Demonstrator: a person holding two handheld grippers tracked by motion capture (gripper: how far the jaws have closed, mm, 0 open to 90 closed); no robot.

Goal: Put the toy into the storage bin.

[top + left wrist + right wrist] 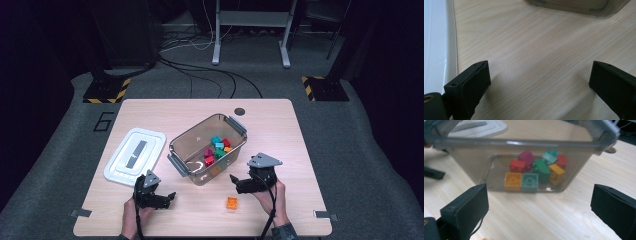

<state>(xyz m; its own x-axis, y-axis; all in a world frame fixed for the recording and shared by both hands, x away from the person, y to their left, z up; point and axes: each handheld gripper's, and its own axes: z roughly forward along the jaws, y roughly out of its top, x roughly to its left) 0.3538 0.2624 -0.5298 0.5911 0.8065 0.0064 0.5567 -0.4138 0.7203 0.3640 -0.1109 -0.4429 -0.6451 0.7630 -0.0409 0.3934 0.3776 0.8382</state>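
The white lid (134,156) is laid aside on the table (280,130) so the clear bin (207,148) stays open for bricks, and 1 orange brick (232,202) lies between the left gripper (171,196) and right gripper (233,178), both held with jaws apart, empty.

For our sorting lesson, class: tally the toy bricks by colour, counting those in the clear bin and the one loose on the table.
Orange bricks: 3
Red bricks: 2
Teal bricks: 2
Green brick: 1
Magenta brick: 1
Total: 9
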